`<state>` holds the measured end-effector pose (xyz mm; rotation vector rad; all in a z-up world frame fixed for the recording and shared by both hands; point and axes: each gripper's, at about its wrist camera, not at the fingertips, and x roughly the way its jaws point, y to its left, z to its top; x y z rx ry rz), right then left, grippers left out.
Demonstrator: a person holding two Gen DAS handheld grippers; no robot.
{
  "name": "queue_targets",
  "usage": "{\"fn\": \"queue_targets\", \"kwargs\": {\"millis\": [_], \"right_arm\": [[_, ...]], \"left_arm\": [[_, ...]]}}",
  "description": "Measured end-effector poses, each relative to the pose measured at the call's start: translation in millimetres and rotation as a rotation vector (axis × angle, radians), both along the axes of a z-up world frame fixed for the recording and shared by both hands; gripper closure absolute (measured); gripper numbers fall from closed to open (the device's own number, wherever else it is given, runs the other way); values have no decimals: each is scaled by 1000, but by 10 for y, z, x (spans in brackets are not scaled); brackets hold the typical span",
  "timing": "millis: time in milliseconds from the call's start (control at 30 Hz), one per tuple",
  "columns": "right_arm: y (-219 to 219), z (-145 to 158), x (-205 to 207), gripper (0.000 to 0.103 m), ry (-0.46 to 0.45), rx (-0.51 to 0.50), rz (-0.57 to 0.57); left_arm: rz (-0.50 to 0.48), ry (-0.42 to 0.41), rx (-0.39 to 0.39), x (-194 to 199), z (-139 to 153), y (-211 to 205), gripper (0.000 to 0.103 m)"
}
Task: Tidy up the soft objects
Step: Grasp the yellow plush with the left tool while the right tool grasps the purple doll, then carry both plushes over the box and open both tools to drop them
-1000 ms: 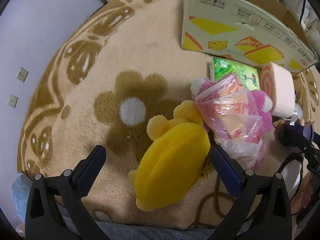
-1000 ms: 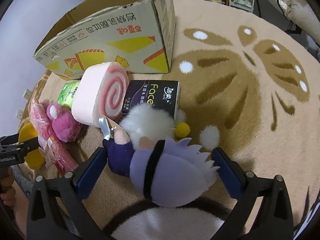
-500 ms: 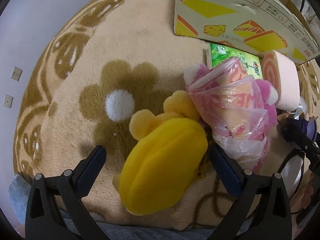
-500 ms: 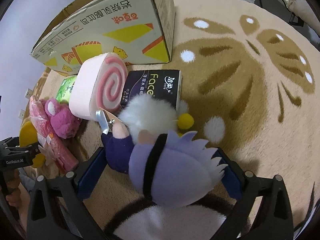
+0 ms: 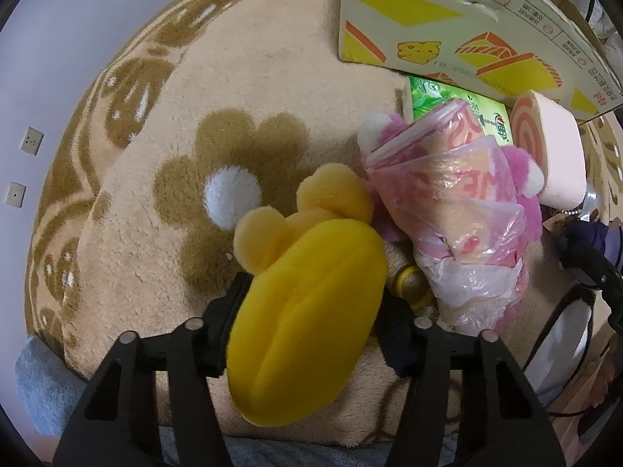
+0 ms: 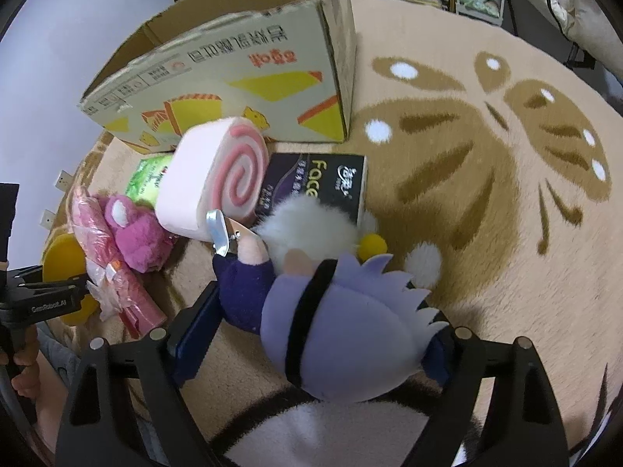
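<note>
While squeezed at both flanks, yellow plush [image 5: 307, 311] now sits pinched in the left gripper [image 5: 311, 311]; jaws drawn in sharply over the last half second from wide apart, pads pressing the toy's sides at about 9 and 3 o'clock. Reads as a grasp made, so lifting toward the cardboard box [image 5: 447, 19] at 1 o'clock looks like the next step, judged only from task and layout. Plump, smooth, bright yellow, seamed down the middle like a beak, with two paler fuzzy knobs at its 12 o'clock end; dented slightly where gripped, so likely to give and spring back. Resting low on the beige rug [image 5: 253, 97], just at 5 o'clock of a brown flower motif.

Beside it at 2 o'clock, touching, a crinkled pink plastic bag [image 5: 455, 218] over a pink plush [image 5: 525, 190]; beyond, a green tissue pack [image 5: 440, 93] and a swirl roll cushion [image 5: 553, 155] against the box.

On the right side, purple-haired doll [image 6: 350, 330] lying between the right gripper [image 6: 311, 346] jaws; jaws narrowed a little just now, left pad close against the doll's dark sleeve, right pad hidden behind the spiky hair, so contact there cannot be told. Probably a second grasp under way. Black tissue pack [image 6: 331, 183] at 12 o'clock of the doll, near a white fluffy toy [image 6: 311, 222].
</note>
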<state>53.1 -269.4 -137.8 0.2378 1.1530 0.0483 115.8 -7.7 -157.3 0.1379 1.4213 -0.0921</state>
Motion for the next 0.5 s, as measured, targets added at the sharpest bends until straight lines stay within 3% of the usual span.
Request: {"fn": "queue_targets", "kwargs": {"millis": [300, 500], "right_arm": [[54, 277, -85, 12, -142, -6, 26], [125, 456, -115, 12, -226, -31, 44]], "left_arm": [[17, -80, -10, -96, 192, 68, 61], [41, -230, 3, -338, 554, 166, 62]]}}
